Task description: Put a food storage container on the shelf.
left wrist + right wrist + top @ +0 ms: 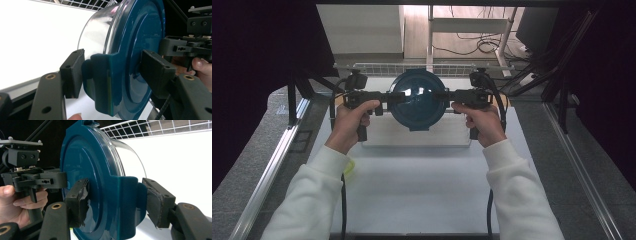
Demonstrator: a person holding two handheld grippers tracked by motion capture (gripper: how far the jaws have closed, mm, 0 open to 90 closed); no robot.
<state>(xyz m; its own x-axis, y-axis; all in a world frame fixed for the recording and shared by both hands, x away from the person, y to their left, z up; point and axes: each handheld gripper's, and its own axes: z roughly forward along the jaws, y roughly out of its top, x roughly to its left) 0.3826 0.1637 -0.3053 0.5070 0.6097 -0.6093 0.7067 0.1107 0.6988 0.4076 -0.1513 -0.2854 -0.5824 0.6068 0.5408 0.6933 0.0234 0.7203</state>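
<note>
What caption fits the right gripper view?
Right gripper clamps a side latch of the blue-lidded container; the left gripper grips the opposite side.

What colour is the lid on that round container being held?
Dark teal blue; the lid shows best in the right gripper view.

The blue lid [140, 50] hides whatever the clear container [97, 32] holds.

No legible text, label, brand, number or sign anywhere.
</note>
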